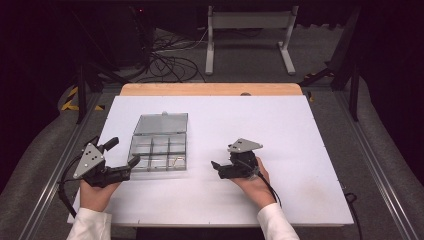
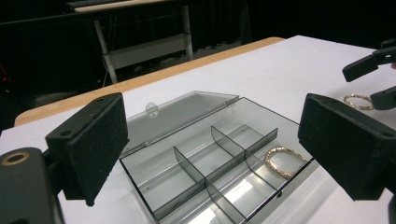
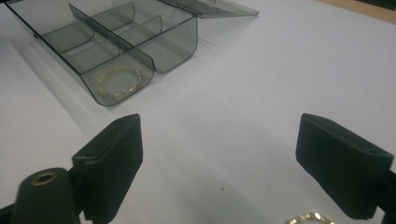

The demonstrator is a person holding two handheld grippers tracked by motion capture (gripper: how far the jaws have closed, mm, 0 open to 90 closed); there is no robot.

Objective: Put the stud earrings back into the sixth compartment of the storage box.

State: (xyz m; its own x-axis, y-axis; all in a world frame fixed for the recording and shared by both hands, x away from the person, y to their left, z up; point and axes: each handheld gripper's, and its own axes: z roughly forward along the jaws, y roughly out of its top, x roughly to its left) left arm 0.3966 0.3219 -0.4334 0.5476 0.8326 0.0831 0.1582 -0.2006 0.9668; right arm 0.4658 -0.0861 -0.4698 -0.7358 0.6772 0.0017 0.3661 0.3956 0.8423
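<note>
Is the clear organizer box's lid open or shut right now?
Open: the organizer box has its lid folded back flat on the table, compartments uncovered.

High view: left gripper (image 1: 122, 156) at lower left of the frame, jaws spread wide, pointing right, held from below by the left hand (image 1: 97, 192) (white sleeve at the bottom edge). Right gripper (image 1: 216, 168) at lower centre, jaws parted, pointing left, gripped by the right hand (image 1: 254, 181).
</note>
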